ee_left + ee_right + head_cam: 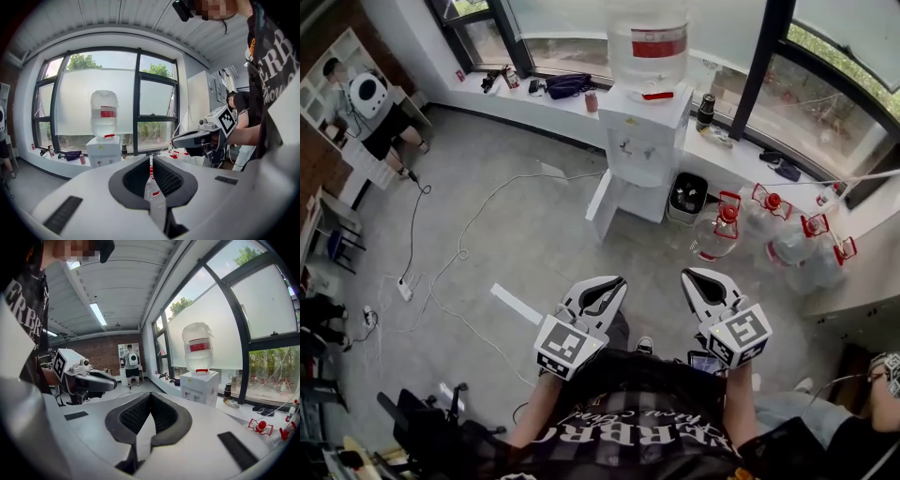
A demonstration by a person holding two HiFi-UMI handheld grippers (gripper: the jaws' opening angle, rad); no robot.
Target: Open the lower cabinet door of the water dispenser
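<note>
Both tools are held level side by side, low in the head view, in front of the person's torso.

- Left tool [615, 281]: jaws together, pads meeting at the tips, nothing gripped.
- Right tool [688, 275]: jaws together as well, empty.

The water dispenser [645, 131] stands against the window ledge [741, 159], a large water jug [647, 42] upended on top. It is well apart from both tools, with open floor [534, 244] between. It lies straight ahead of the tools, slightly right of the left one's line and left of the right one's.

A white panel [601, 206] juts at an angle from the lower left edge of the dispenser. It looks like the lower cabinet door standing ajar, but I cannot be sure. Neither tool touches it. In both gripper views the tool body hides the lower cabinet.

A black bin [687, 197] sits just beside the dispenser, and spare water bottles [787, 239] lie on the floor further right.
</note>
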